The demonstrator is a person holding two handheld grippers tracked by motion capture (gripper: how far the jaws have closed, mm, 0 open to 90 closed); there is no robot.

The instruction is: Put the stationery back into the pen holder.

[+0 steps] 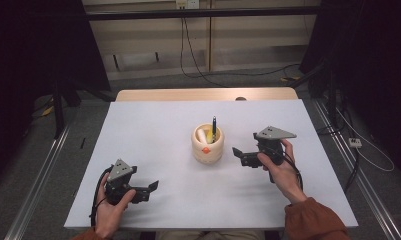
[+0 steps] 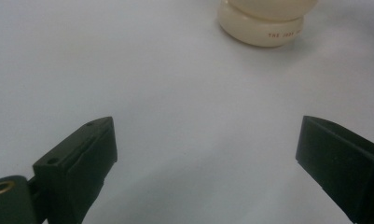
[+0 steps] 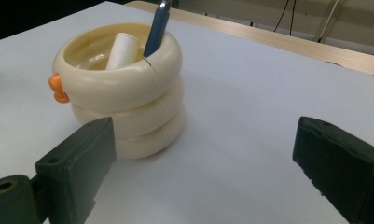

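The white table (image 1: 158,150) carries a cream ringed pen holder (image 1: 208,144) at its middle, holding a blue pen (image 3: 156,25) and a white tube (image 3: 121,50); the right gripper (image 1: 240,154) sits just beside it, jaws spread, empty; the left gripper (image 1: 150,189) rests well apart, jaws likewise released.

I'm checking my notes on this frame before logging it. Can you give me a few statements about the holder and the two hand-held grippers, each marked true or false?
1. The cream holder stands upright on the white table. True.
2. The right hand-held gripper is clamped on the holder. False: it is open, beside the holder.
3. A dark pen stands in the holder. True.
4. The left hand-held gripper holds a pen. False: it is open and holds nothing.
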